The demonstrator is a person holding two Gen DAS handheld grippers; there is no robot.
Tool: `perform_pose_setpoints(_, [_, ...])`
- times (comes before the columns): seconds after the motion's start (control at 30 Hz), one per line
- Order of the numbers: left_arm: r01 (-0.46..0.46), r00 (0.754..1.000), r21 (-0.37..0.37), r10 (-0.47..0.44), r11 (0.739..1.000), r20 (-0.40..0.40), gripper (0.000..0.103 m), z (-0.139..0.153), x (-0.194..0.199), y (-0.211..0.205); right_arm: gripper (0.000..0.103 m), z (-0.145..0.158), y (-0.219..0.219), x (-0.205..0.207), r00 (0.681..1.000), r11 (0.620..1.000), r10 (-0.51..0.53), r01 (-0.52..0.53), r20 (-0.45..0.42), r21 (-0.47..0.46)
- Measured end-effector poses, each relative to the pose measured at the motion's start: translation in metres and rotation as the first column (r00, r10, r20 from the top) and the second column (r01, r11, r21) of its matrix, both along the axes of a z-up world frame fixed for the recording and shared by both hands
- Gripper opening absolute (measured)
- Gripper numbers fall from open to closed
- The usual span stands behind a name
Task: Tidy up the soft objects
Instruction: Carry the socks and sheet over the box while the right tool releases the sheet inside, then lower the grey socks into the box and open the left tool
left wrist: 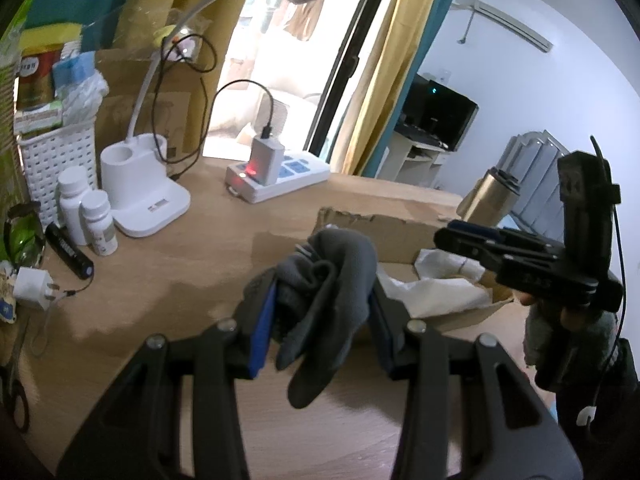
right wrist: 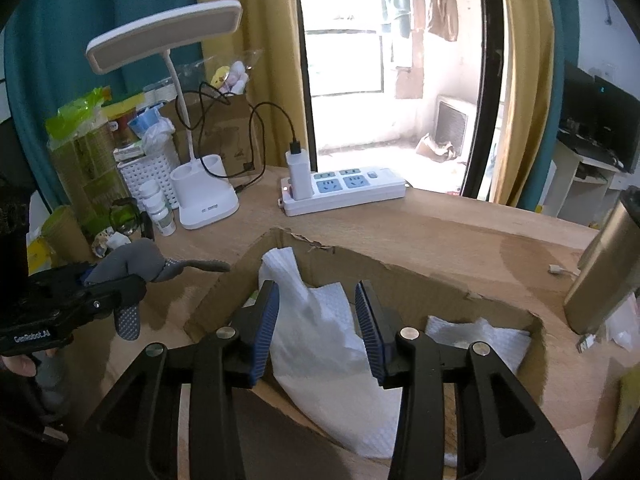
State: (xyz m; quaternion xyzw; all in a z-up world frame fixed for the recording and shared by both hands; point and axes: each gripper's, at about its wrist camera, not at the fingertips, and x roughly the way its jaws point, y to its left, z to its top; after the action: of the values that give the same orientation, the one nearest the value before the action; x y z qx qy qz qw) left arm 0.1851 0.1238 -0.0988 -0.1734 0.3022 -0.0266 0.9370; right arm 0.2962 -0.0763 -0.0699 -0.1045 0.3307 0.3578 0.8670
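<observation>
Grey glove point(left wrist: 324, 300) pinched between left fingers point(left wrist: 262, 320), seemingly.

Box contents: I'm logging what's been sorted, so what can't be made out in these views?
- Right wrist: box floor, covered by white paper and the right tongs.
- Left wrist: box interior, blocked by the gray glove in the left tongs.
- Bottle labels: too small.

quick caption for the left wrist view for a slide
Left gripper clamps a grey glove above the wooden desk, near a torn cardboard box holding white paper towels.
</observation>
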Motion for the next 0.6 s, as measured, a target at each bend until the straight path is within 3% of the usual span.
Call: perform_pose_setpoints(0.6, [0.054, 0.998, 0.069, -0.052, 0.996, -0.022, 0.045, 0.010, 0.030, -0.068, 0.042, 0.002, -0.091, -0.002, 0.995, 0.991, -0.100, 0.100, 0.003, 0.085])
